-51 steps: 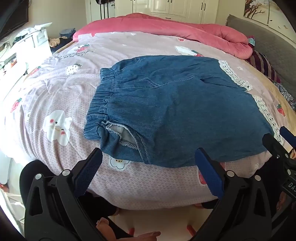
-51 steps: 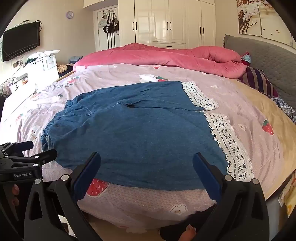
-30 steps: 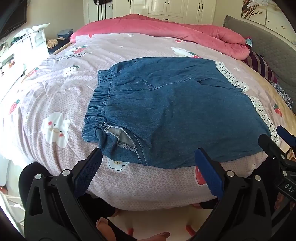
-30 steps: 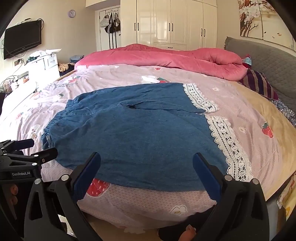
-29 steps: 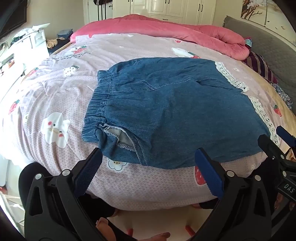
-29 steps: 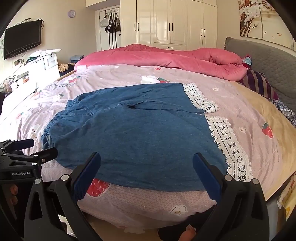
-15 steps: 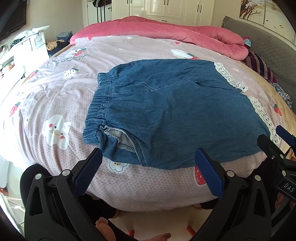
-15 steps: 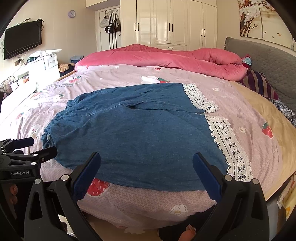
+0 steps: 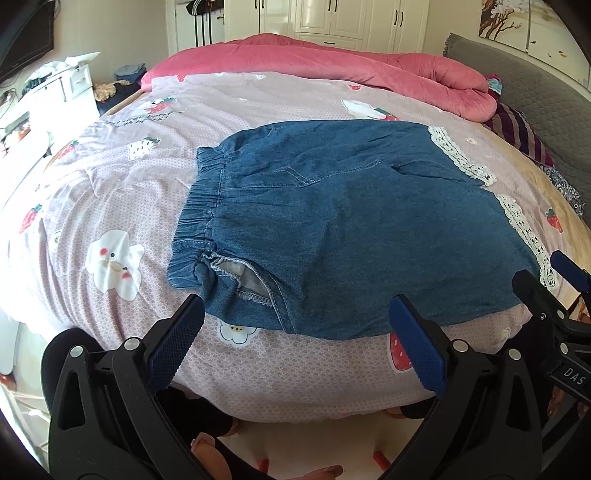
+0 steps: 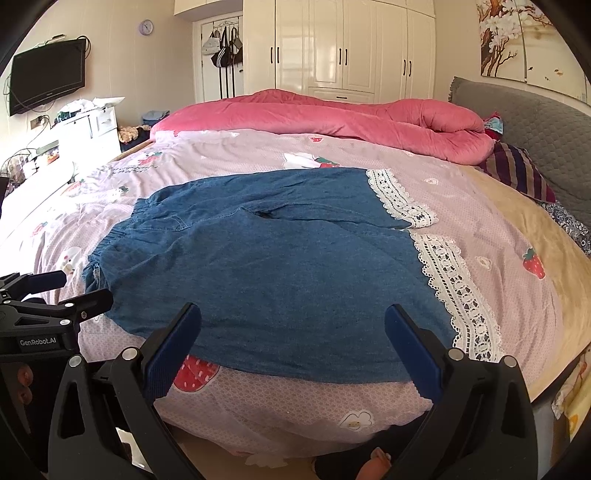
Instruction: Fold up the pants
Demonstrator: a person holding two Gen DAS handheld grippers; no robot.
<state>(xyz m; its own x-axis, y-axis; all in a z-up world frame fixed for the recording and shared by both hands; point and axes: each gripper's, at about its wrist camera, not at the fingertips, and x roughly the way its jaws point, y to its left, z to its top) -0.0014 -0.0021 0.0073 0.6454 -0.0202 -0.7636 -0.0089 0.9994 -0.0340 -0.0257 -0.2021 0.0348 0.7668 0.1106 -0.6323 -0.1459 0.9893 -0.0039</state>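
The denim pants [image 9: 351, 229] lie flat across the near part of a bed covered by a pink printed sheet [image 9: 110, 177], elastic waistband to the left and lace-trimmed leg hems [image 10: 450, 280] to the right. The left wrist view alone shows the gathered waistband [image 9: 201, 206] and a turned-out pocket opening [image 9: 240, 275] at the near left corner. The right wrist view alone shows both lace hems in full, the gap between the two legs, a wall-mounted television [image 10: 46, 79] and a wall clock [image 10: 146, 27].

The left gripper [image 9: 295, 343] is held short of the near edge of the pants, fingers spread wide, clamping nothing. The right gripper [image 10: 291, 343] hangs likewise at the near edge, fingers wide apart and empty. Each gripper appears at the margin of the other's view.

A rolled pink quilt [image 10: 332, 118] lies along the far side of the bed, a striped pillow [image 10: 521, 170] beside a grey padded headboard [image 10: 535, 122], white wardrobes [image 10: 351, 48] behind.
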